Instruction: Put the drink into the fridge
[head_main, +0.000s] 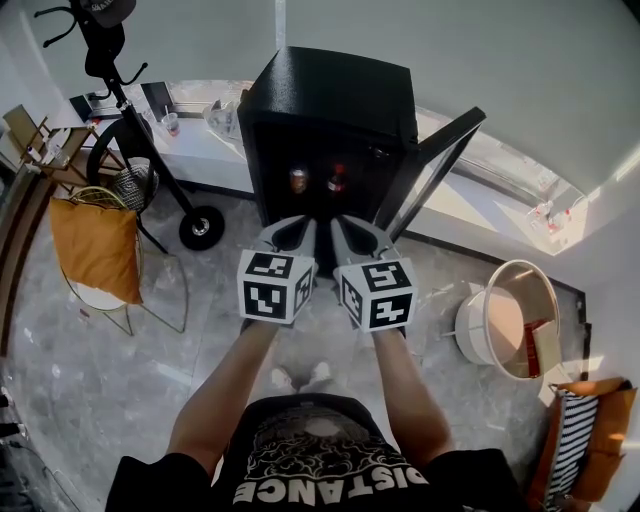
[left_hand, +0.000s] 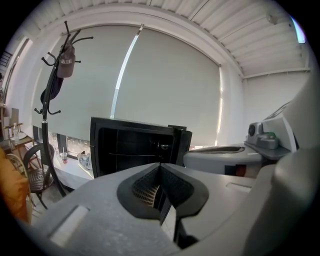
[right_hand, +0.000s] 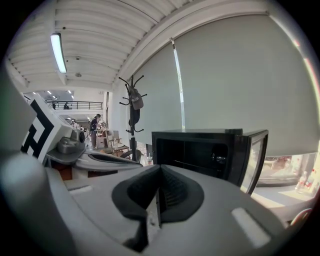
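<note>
The head view looks from above the person steeply down onto the left gripper (head_main: 297, 232) and the right gripper (head_main: 350, 232), held side by side, with the boxy black mini fridge (head_main: 335, 105), its glass door swung open, just ahead of them. Each gripper view rides low behind its own grey jaws and faces forward, roughly level, near the fridge's open front (left_hand: 132, 147) (right_hand: 200, 150). All three views share that fridge and the tall black coat stand (head_main: 152, 150) on its left, and each gripper view catches the other gripper at its edge.
</note>
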